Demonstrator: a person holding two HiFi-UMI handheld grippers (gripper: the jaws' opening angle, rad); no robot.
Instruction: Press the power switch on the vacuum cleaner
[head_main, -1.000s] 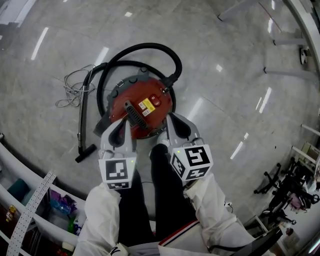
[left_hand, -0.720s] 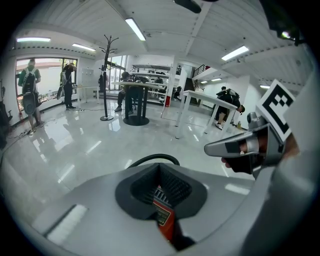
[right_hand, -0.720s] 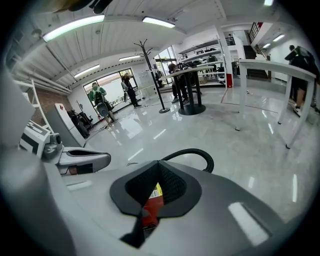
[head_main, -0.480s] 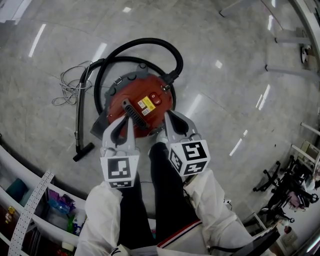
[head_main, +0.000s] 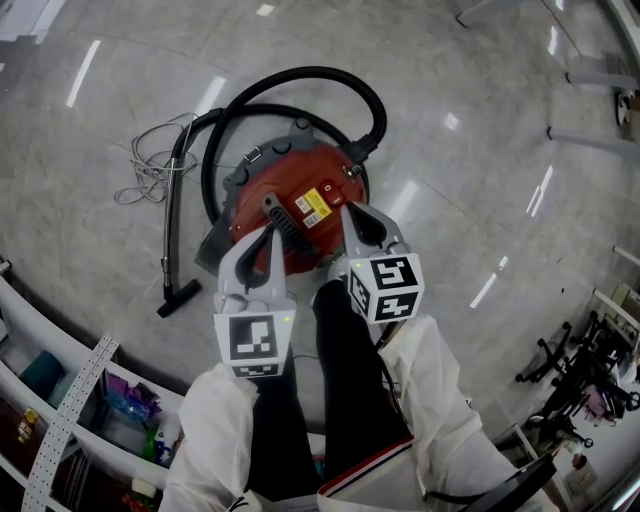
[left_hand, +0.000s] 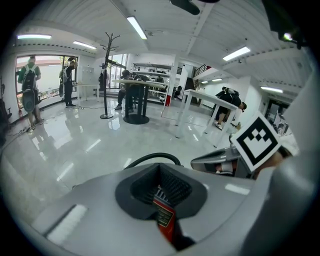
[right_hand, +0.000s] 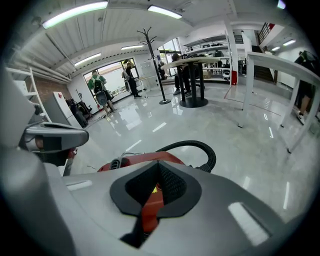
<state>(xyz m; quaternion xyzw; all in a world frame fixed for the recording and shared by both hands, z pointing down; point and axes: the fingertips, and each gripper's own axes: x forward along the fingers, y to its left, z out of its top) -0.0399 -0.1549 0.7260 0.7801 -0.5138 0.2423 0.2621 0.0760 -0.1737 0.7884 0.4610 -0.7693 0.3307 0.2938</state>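
The red round vacuum cleaner (head_main: 292, 190) stands on the floor in front of my legs, its black hose (head_main: 340, 76) looped round the back. On its top are a black handle (head_main: 283, 224), a yellow label (head_main: 318, 203) and a small red switch (head_main: 337, 193). My left gripper (head_main: 271, 240) is shut and empty over the vacuum's near edge, beside the handle. My right gripper (head_main: 357, 214) is shut too, empty, above the right rim just near of the switch. In the right gripper view the red body (right_hand: 142, 159) and hose (right_hand: 201, 146) lie past the shut jaws.
A grey cord (head_main: 150, 168) lies coiled left of the vacuum, with the black wand and floor nozzle (head_main: 178, 297) beside it. Shelving (head_main: 60, 400) runs along the lower left. Tables (right_hand: 195, 62), a coat stand (left_hand: 108, 75) and standing people (left_hand: 30, 90) are farther off.
Both grippers have edged forward over the vacuum's near rim, the right one closer to the switch. Both stay shut.
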